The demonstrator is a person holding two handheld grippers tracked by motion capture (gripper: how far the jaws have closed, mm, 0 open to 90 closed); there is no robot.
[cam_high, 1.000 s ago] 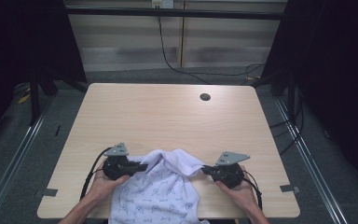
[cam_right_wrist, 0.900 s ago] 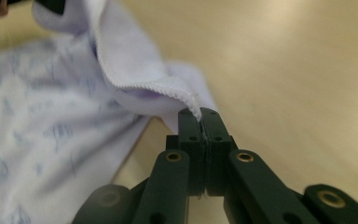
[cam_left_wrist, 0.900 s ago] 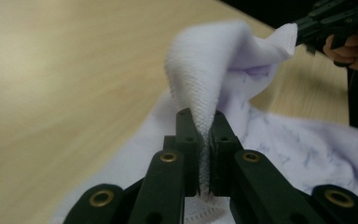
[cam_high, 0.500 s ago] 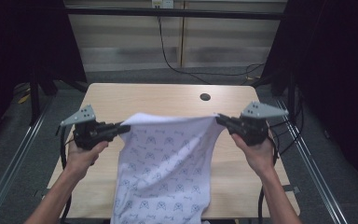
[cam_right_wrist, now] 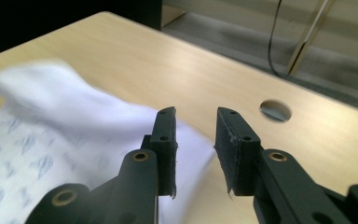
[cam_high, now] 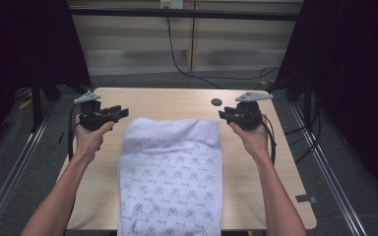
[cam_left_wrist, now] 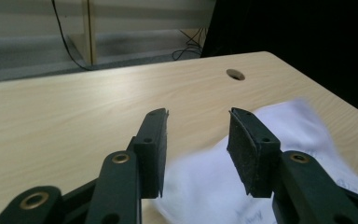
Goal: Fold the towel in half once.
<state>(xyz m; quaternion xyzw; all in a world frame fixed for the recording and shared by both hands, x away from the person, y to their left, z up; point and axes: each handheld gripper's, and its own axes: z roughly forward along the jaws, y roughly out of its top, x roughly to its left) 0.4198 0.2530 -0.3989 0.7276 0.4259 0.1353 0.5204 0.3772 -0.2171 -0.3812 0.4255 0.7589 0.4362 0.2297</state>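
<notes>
A white cloth (cam_high: 172, 172) with a small blue print lies spread down the middle of the wooden table (cam_high: 167, 103), its near end hanging over the front edge. My left gripper (cam_high: 120, 112) hovers open just left of the cloth's far left corner, with nothing between its jaws. In the left gripper view the cloth (cam_left_wrist: 261, 177) lies below and beyond the open jaws. My right gripper (cam_high: 223, 115) is open beside the far right corner, also holding nothing. In the right gripper view the cloth (cam_right_wrist: 60, 126) spreads out to the left, under the jaws.
A round cable hole (cam_high: 216, 102) sits in the table near the far edge, close to my right gripper. Black cables (cam_high: 187, 69) run along the floor behind the table. Dark curtains stand on both sides.
Both grippers lifted the cloth from a bunch at the near edge, carried it up and away while spreading it, then let go. The cloth now lies flat and both jaws are open.
</notes>
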